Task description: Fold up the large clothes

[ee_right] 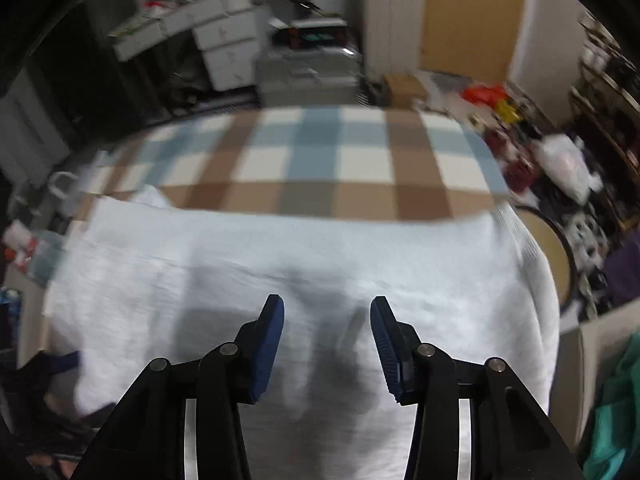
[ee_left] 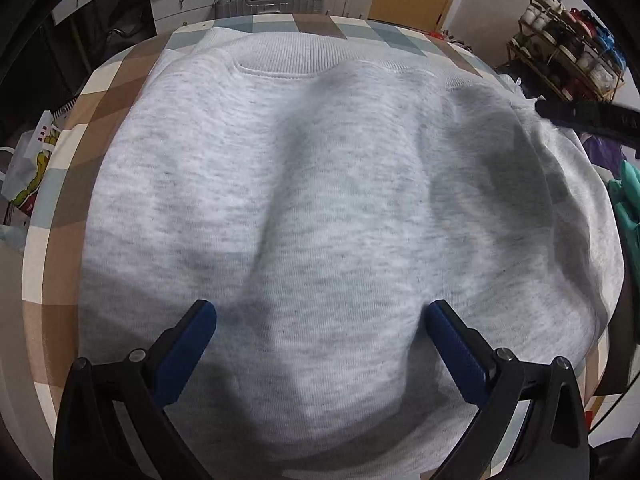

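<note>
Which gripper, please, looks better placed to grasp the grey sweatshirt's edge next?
Probably the left gripper: its jaws stand wide above the light grey fleece sweatshirt; the right gripper's gap is narrower.

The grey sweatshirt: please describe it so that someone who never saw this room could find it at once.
Look at the table with the checked cloth of brown, blue and cream squares. The sweatshirt lies spread over most of it, pale heather grey with a ribbed neckband at the far edge. It is the only garment on the cloth.
</note>
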A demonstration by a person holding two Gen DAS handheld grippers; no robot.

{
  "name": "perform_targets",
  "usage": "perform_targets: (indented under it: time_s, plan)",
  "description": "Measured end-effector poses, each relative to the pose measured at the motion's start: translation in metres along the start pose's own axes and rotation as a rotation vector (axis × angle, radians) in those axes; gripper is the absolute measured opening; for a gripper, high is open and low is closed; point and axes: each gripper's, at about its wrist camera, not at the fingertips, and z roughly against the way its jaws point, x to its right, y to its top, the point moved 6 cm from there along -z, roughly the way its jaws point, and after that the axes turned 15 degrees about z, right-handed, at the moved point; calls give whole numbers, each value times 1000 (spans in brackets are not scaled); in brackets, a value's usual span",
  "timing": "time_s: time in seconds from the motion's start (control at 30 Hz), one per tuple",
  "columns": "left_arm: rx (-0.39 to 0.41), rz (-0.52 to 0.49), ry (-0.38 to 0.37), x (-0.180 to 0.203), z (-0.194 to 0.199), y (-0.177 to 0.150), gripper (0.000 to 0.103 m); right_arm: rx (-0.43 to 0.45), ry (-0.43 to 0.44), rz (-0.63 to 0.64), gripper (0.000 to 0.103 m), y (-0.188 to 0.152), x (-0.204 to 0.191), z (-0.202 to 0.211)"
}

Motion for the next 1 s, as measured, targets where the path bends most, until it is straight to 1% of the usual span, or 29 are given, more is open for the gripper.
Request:
perform_targets:
  time_s: [0.03, 0.07, 0.1, 0.13, 0.17, 0.23, 0.27, 0.3, 0.33, 0.37, 0.4, 0.43, 0.47, 0.5, 0.53, 0.63, 0.67, 0.7, 0.73, 0.77, 0.8, 0.83, 0.87, 0.9, 0.97, 1.0]
  plan:
    - [1, -3, -1, 4, -2, 0, 102, -22, 26, 21, 44, -2, -8, -4]
    - [0, -3, -4, 4, -2, 0, 102, -62, 43, 50, 41, -10, -21, -13]
    - [-1, -4, -6, 4, -2, 0, 102, -98, 46, 75, 41, -22, -32, -21]
    - [1, -7, -7, 4, 1, -3, 102, -107, 51, 108, 41, -36, -44, -26]
    - [5, -12, -7, 4, 1, -4, 102, -81, 35, 136, 38, -46, -52, -20]
    - [10, -19, -6, 4, 1, -4, 102, 3, -12, 195, 39, -65, -68, 11]
    - [13, -18, -9, 4, 1, -5, 102, 48, -6, 196, 41, -75, -74, 27]
    - [17, -17, -10, 4, 1, -4, 102, 80, 22, 195, 41, -85, -83, 40]
    - [20, -18, -9, 4, 1, -4, 102, 80, 45, 198, 43, -92, -88, 44]
    - [23, -19, -6, 4, 2, -4, 102, 61, 67, 191, 43, -103, -95, 42]
    - [23, -18, -4, 4, 2, -5, 102, 26, 70, 182, 43, -114, -99, 34]
    - [26, -20, 2, 5, 2, -5, 102, -28, 53, 180, 43, -129, -103, 15]
    - [35, -22, 9, 5, 2, -6, 102, -37, 37, 177, 44, -137, -103, 5]
    - [38, -19, 12, 6, 2, -6, 102, 5, 20, 185, 44, -140, -104, 4]
    - [43, -15, 14, 5, 2, -7, 102, 23, 10, 186, 44, -141, -105, 5]
    - [56, -12, 14, 5, 5, -10, 102, -3, 37, 108, 42, -140, -100, 19]
    - [56, -19, 13, 5, 6, -11, 102, 37, 44, 94, 41, -137, -98, 34]
    - [57, -25, 13, 5, 6, -11, 102, 71, 31, 89, 41, -136, -96, 43]
    - [59, -32, 10, 5, 7, -12, 102, 87, 21, 86, 45, -135, -94, 46]
    - [59, -31, 7, 4, 6, -12, 102, 73, 24, 84, 47, -140, -94, 45]
    - [57, -30, 2, 4, 6, -12, 102, 39, 37, 79, 47, -145, -96, 37]
    - [55, -31, 1, 4, 6, -12, 102, -19, 50, 53, 47, -155, -95, 17]
    - [59, -34, 5, 5, 7, -12, 102, -32, 58, 26, 48, -158, -92, 4]
    - [58, -34, 7, 4, 7, -12, 102, 12, 60, -1, 49, -158, -90, 3]
    - [53, -24, 11, 2, 12, -12, 102, 32, 79, -65, 50, -159, -87, 6]
    - [68, -22, 14, 0, 19, -12, 102, 52, 100, -108, 49, -159, -83, 12]
